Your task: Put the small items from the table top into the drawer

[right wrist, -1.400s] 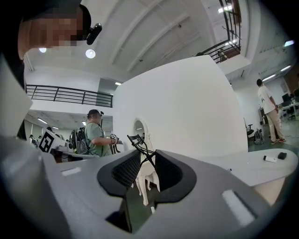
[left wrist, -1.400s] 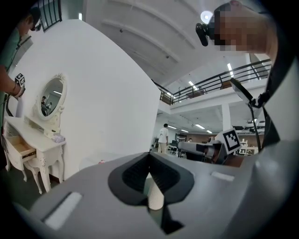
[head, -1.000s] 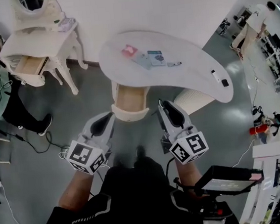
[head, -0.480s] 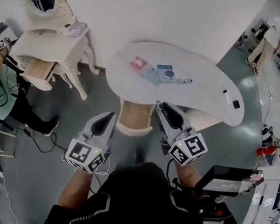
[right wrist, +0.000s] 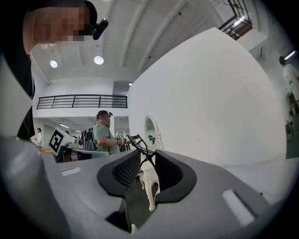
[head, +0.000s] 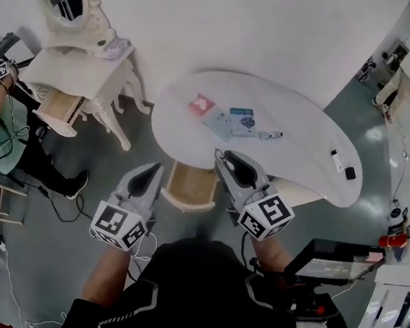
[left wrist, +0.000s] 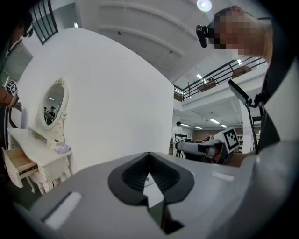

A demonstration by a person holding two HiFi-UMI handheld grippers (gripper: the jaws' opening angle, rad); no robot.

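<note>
While at table (head: 301, 146) edge, drawer (head: 190, 188) open

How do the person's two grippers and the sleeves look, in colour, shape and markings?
The left gripper and the right gripper both have light grey bodies that taper forward, with dark grey tongs at the tip. Each carries at its rear a white cube printed with black square markers. The person wears a black top with short sleeves trimmed in white.
</note>
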